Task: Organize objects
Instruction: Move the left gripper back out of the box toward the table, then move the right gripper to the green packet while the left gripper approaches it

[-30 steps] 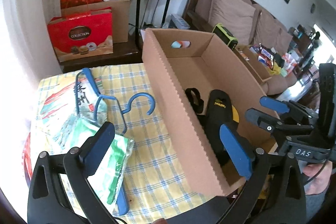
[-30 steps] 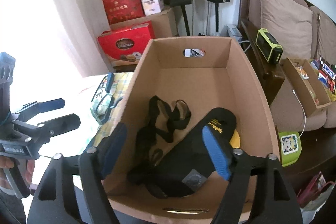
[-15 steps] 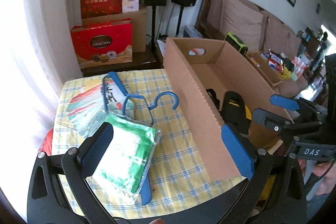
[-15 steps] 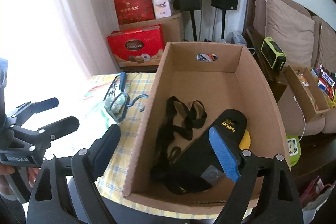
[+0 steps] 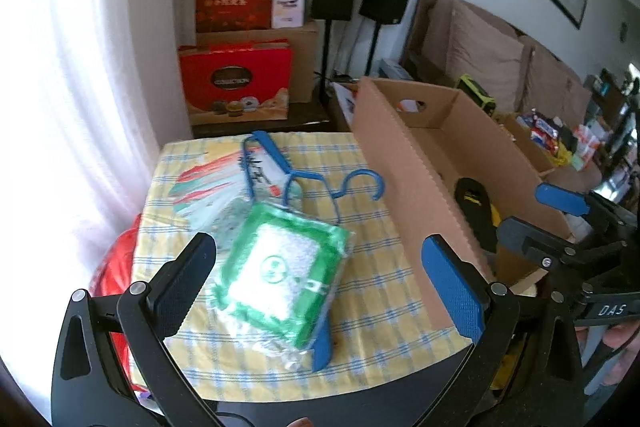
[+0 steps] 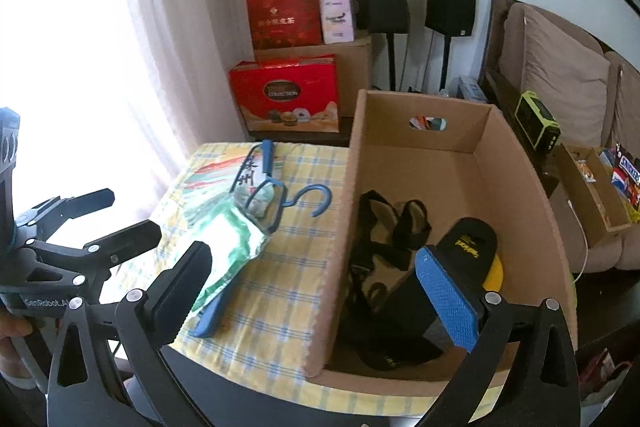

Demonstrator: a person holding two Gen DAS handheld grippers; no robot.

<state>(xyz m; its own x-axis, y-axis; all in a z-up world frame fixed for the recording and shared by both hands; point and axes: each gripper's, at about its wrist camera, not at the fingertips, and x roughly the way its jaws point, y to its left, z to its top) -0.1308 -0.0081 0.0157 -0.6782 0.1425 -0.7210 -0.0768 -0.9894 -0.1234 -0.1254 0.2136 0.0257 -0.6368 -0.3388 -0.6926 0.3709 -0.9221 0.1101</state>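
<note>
An open cardboard box point(image 6: 338, 227) stands on the right half of a yellow checked tablecloth point(image 5: 372, 291). Inside it lie a black strapped bag point(image 6: 380, 239) and a black-and-yellow item point(image 6: 474, 247). Left of the box, a blue hanger point(image 5: 280, 159) lies across a striped packet point(image 5: 212, 187), with a green-and-white packet point(image 5: 280, 267) on top. My left gripper point(image 5: 316, 275) hovers open above the green packet, apart from it. My right gripper point(image 6: 316, 275) hangs over the box's near left wall, its jaws opening with nothing between them.
Red gift boxes point(image 5: 236, 83) and cartons are stacked behind the table, beside two black speakers point(image 6: 384, 1). A brown sofa point(image 6: 560, 75) and a small carton of snacks point(image 6: 592, 187) are on the right. A red bag point(image 5: 120, 267) hangs past the table's left edge.
Both grippers have drawn back from the box, so more of the tablecloth shows. The right jaws have spread wider. The green packet now sits between the left fingers in view.
</note>
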